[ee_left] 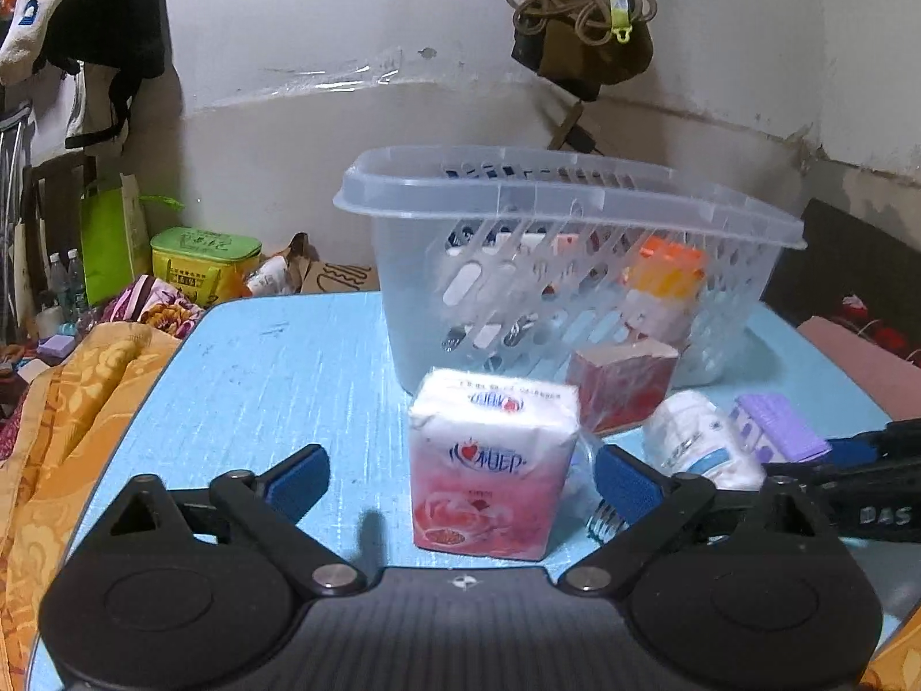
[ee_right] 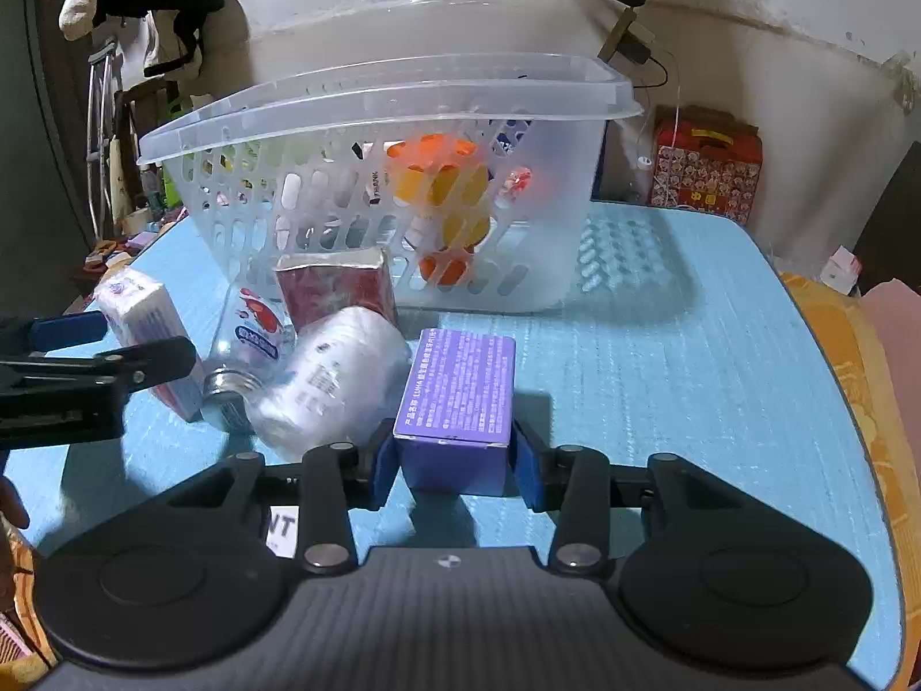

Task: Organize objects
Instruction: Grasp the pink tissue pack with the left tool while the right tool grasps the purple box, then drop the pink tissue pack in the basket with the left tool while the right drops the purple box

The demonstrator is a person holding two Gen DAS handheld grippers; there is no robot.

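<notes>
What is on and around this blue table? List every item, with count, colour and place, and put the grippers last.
basket: 1, clear plastic, back of the table, holding orange, yellow and white items
tissue pack: 1, pink and white, upright between the left fingers
red packet: 1, red, against the basket front
white bottle: 1, white, lying left of the purple box
clear bottle: 1, clear with red label, lying down
purple box: 1, purple, front centre
table: 1, light blue
red gift box: 1, red, behind the table
left hand-held gripper: 1, black with blue pads, open
right hand-held gripper: 1, black with blue pads, closed on the purple box
</notes>
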